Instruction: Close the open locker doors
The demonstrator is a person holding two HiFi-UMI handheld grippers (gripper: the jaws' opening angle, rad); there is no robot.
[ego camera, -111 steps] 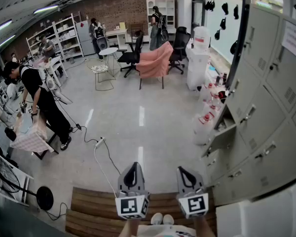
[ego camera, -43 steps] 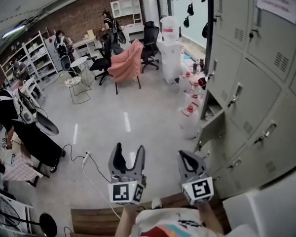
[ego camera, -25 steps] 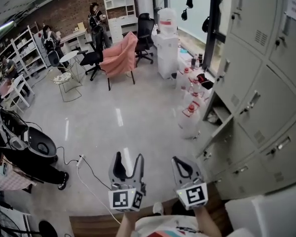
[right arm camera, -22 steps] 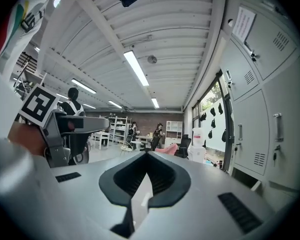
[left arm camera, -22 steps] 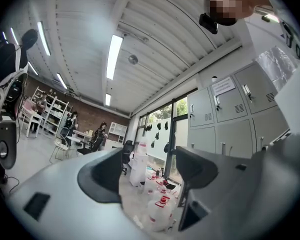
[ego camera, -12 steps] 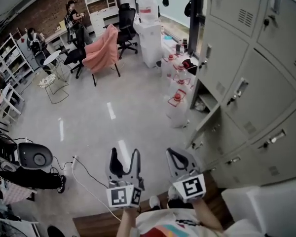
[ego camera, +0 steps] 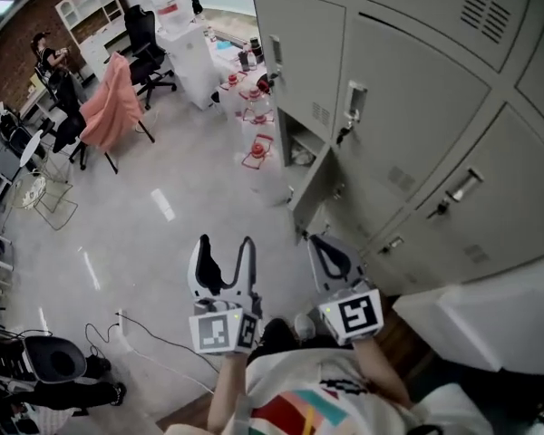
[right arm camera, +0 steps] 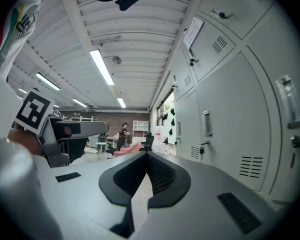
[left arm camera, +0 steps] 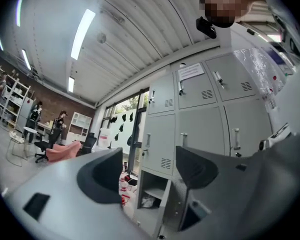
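Just short of the open locker door (ego camera: 311, 184), both claws hang empty: left claw (ego camera: 225, 245) spread apart, right claw (ego camera: 323, 246) pinched together. Behind the door sits the locker bank (ego camera: 417, 107). I'd push the door's outer face near its free edge with the right one, square-on, until it latches.

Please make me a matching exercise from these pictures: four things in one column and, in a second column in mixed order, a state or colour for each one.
Things:
1. left tongs
2. right tongs
3. bottom locker door
4. cloth on the chair

States or colours:
A. pink
B. jaws apart, nothing between them
C. swung out, not closed
D. jaws together, holding nothing

Right pairs: 1-B, 2-D, 3-C, 4-A.
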